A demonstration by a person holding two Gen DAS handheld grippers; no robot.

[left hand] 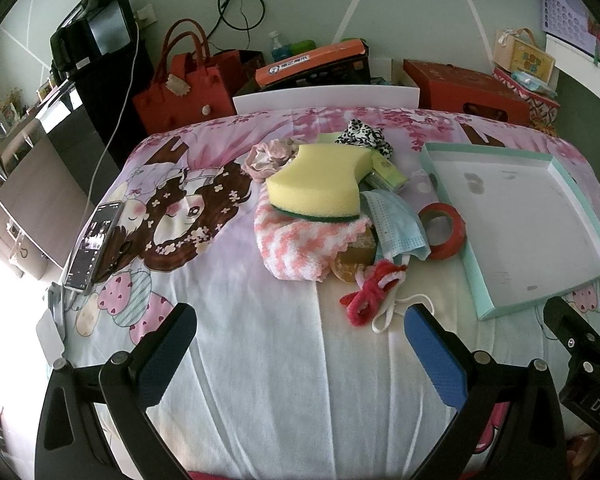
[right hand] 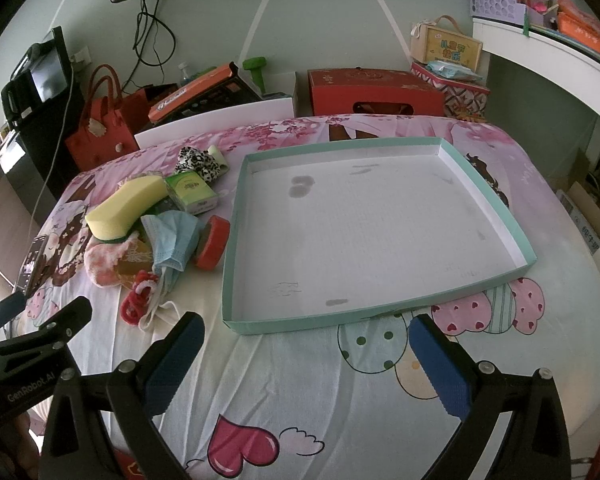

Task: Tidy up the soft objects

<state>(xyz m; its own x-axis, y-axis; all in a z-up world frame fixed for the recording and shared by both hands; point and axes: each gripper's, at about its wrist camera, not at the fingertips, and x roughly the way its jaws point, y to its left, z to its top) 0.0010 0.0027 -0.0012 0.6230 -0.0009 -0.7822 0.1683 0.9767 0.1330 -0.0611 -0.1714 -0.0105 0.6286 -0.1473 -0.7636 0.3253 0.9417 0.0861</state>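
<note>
On the bed's cartoon-print sheet point(right hand: 300, 400), a heap of small things sits left of middle, and a shallow teal-rimmed tray point(right hand: 485, 178) with a white floor lies on the right side, reaching toward the far right corner. My left gripper point(left hand: 300, 344) hovers over the near edge with its blue-padded fingers point(left hand: 432, 348) spread wide, holding nothing. My right gripper point(right hand: 306, 350) does the same just short of the tray's near rim, fingers apart and empty.

Topmost in the heap is a yellow sponge point(left hand: 320, 180) with a green underside, resting on a pink-and-white fuzzy cloth point(left hand: 300, 246). Beside them on the tray side lies a crumpled blue face mask point(left hand: 396, 224), its white ear loop trailing toward the near edge. A red fuzzy cord point(left hand: 374, 290), coiled loosely, lies nearest my left gripper. A red tape roll point(left hand: 444, 236) stands tilted, just beside the tray's left rim. Toward the far edge are a pink scrunchie point(left hand: 266, 156), a black-and-white patterned scrunchie point(left hand: 364, 136) and a small green box point(right hand: 192, 192). A phone point(left hand: 94, 248) lies at the bed's left edge, screen lit.
</note>
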